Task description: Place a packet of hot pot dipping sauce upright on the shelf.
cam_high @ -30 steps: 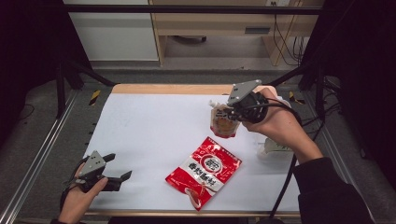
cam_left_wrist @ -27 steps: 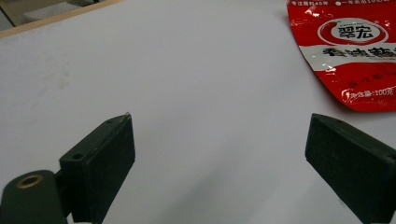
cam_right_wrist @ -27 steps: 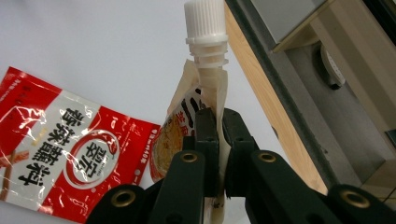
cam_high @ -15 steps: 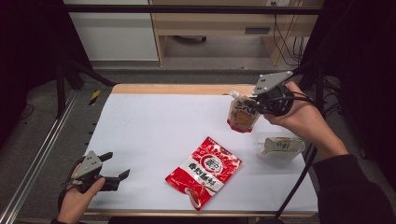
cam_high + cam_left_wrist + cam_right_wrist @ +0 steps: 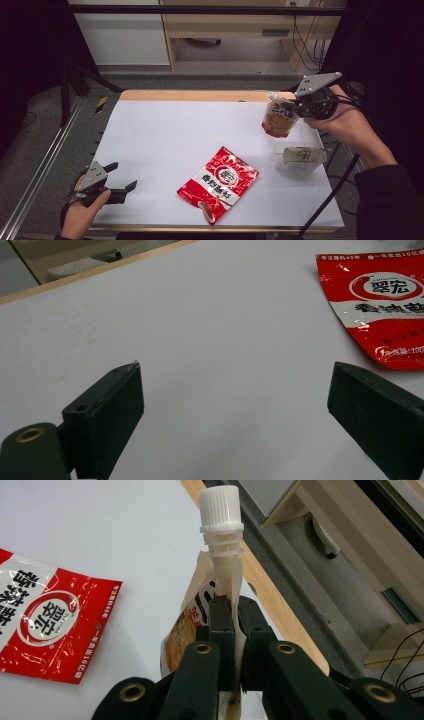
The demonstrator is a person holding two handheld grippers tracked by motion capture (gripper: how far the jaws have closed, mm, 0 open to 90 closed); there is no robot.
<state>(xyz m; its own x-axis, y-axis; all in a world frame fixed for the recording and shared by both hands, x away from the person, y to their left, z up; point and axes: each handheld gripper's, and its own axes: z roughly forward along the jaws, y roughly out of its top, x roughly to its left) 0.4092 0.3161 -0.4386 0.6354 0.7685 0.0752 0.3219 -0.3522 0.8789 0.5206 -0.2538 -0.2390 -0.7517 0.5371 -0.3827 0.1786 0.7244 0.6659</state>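
Smooth white tabletop (image 5: 165,135) under me. My right gripper (image 5: 295,104) pinches a soft orange spouted pouch with ribbed white cap (image 5: 220,555) at far right; my left gripper (image 5: 122,182) gapes empty near left, beside the glossy red crinkled packet (image 5: 219,182).

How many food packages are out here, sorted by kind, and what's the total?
Red flat snack packet lying on the table: 1
Orange spouted pouch with a white cap, clamped in the right hand-held gripper: 1
Clear lidded tub near the table's right edge: 1
Total: 3
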